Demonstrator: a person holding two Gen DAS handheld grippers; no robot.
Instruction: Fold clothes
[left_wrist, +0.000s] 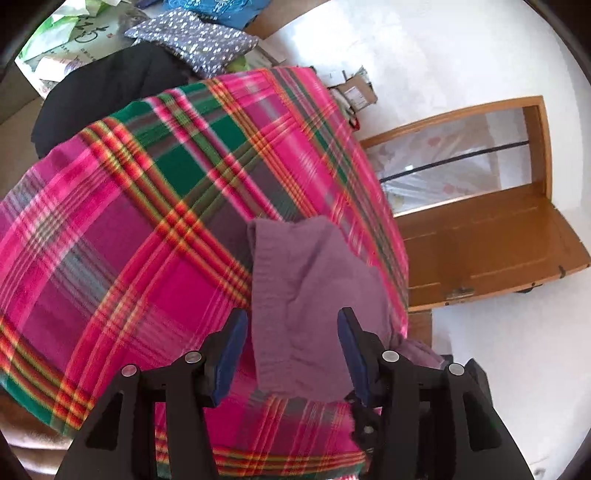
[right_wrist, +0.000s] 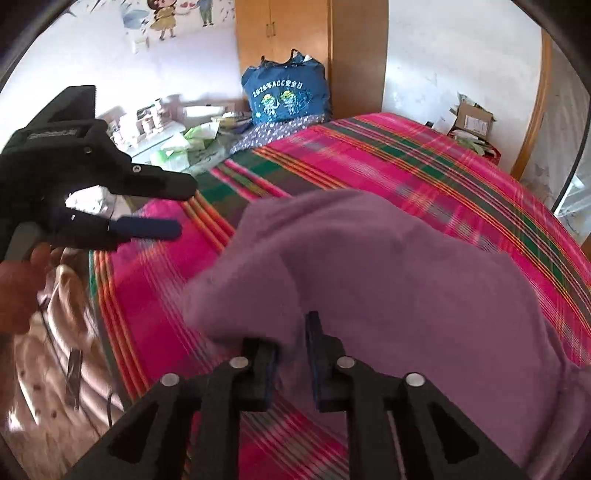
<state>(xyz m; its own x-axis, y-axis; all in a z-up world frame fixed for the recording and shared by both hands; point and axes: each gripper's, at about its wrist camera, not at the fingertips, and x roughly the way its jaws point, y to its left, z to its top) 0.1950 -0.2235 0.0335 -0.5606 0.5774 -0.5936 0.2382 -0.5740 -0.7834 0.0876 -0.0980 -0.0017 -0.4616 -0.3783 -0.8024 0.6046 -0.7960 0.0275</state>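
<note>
Right wrist — tongs (right_wrist: 293, 347) seemingly pinching purple garment (right_wrist: 388, 266)

Purple garment (right_wrist: 388, 266) (soft, rumpled) lies bunched on the plaid bedspread (right_wrist: 424, 162).

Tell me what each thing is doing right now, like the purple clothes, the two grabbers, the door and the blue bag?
purple garment: crumpled, partly lifted off the bed.
right gripper: shut on the purple garment's edge.
left gripper: open, holding nothing, above the garment.
plaid bedspread: spread flat over the bed.
wooden door: open.
blue bag: stuffed full, upright by the wardrobe.
wardrobe: doors closed.
</note>
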